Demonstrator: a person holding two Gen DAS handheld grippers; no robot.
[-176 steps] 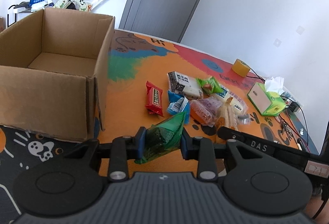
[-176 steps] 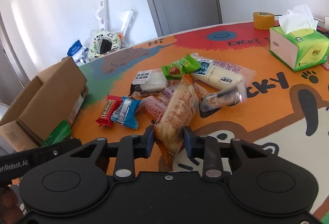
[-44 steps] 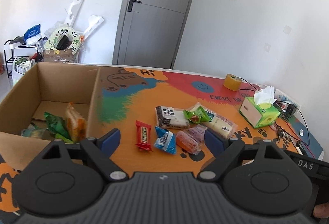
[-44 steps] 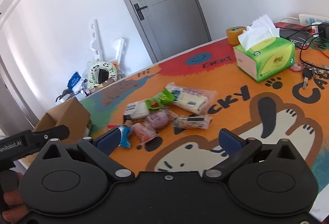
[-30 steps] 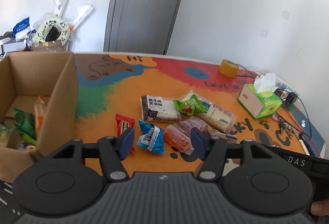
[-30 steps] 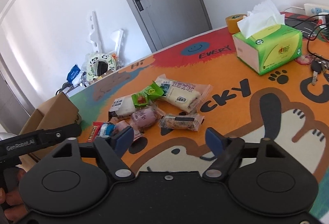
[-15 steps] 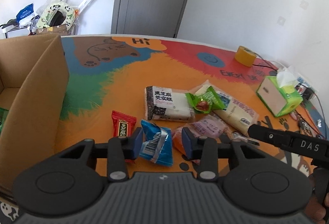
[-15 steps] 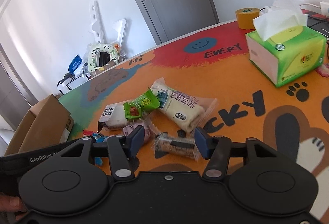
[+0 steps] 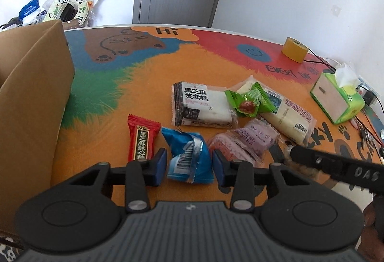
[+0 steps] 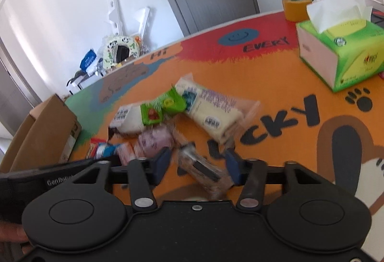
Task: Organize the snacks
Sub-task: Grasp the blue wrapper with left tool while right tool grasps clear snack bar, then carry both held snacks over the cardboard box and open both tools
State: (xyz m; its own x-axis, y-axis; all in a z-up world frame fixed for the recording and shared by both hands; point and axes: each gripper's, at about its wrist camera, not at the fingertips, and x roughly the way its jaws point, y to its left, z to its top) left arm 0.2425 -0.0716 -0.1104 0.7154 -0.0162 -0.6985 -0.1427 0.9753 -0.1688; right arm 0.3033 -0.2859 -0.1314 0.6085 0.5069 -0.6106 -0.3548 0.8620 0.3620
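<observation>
Moved: both tongs dropped from above the pile onto packets.
Left tongs (image 9: 189, 164): part-open, straddling blue packet (image 9: 188, 161), not gripping.
Right tongs (image 10: 196, 164): part-open around brown bar (image 10: 204, 172).
Next: close, carry to box (image 9: 31, 103) at tabletop's left edge.

So about six seconds back both were clamped on stuff: the left hand-held gripper (image 9: 189, 164) had a green packet, the right hand-held gripper (image 10: 198, 163) a long bread-looking one. Both of those ended up in the cardboard box (image 9: 33, 103). Since then the jaws went wide, swung back to the pile and narrowed again. Now the left one straddles the blue snack packet (image 9: 188, 161), not quite pinching it, and the right one brackets the brown snack bar (image 10: 204, 173), blurry, also not clamped.
</observation>
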